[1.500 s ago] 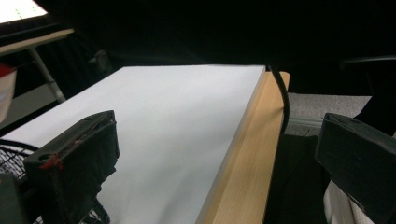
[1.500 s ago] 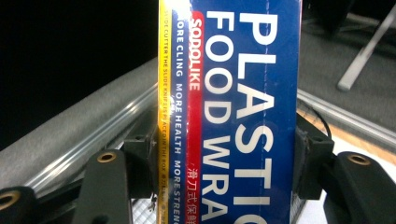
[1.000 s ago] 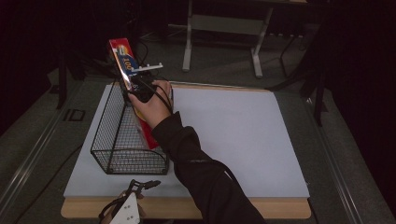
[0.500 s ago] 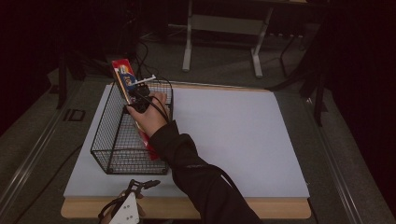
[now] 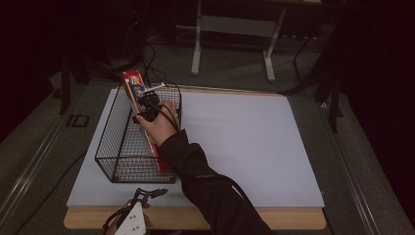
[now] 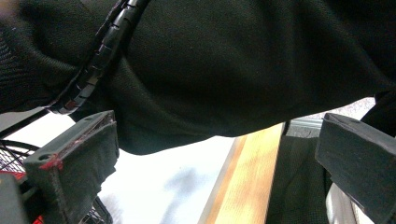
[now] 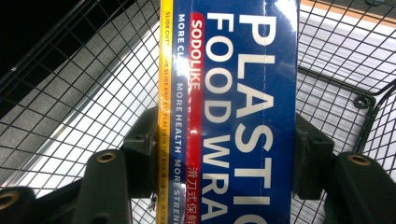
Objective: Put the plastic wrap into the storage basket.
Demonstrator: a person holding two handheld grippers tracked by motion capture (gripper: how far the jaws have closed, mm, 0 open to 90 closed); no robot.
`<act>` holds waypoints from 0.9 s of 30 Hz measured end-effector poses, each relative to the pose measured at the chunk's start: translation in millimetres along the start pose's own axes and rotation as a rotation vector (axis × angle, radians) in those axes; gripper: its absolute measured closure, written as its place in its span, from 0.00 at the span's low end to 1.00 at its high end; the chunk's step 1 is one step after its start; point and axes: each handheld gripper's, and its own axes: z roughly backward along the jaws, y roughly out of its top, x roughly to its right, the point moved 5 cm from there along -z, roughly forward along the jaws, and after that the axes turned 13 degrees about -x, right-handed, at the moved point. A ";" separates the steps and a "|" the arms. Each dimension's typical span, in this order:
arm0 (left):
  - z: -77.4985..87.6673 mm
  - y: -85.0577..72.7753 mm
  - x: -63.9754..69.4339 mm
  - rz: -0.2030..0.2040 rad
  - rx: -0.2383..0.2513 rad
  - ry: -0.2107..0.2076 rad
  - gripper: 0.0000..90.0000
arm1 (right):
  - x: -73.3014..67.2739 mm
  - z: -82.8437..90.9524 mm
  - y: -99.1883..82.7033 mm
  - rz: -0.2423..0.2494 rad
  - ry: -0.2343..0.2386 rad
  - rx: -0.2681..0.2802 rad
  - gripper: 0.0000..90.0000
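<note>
Two grippers show in the high view. The right gripper (image 5: 147, 105) is over the wire basket (image 5: 113, 142), held by a hand (image 5: 159, 128) on a dark-sleeved arm that reaches in from the bottom edge. The left gripper (image 5: 134, 220) lies low at the near edge of the table (image 5: 244, 142), just in front of the basket.

We see the right gripper clamped on a long box (image 7: 229, 112), its two black jaws pressed against the box's opposite long sides. In the right gripper view the box face is blue with a red band and a yellow edge strip. We read "PLASTIC FOOD WRA" in big white letters, cut off at the bottom edge, "SODOLIKE" in white on the red band, and small lines reading "MORE HEALTH" and "MORE STREN". Some Chinese characters follow lower down; we cannot read them. The yellow strip carries small dark print starting "SLIDE CUT", too small for us to make out in full.

From above, the box (image 5: 139, 105) stands tilted inside the basket at its right wall, red side showing, its top end rising above the far rim and its lower end down toward the near right corner.

In the left gripper view the jaws stand wide apart with nothing between them; a dark sleeve (image 6: 233, 70) and a ribbed cable (image 6: 100, 51) hang close above them.
</note>
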 end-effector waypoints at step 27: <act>-1.3 -1.1 -0.1 -0.002 -0.010 -0.005 0.00 | 1.6 -36.7 -9.3 0.007 -0.030 -0.089 0.43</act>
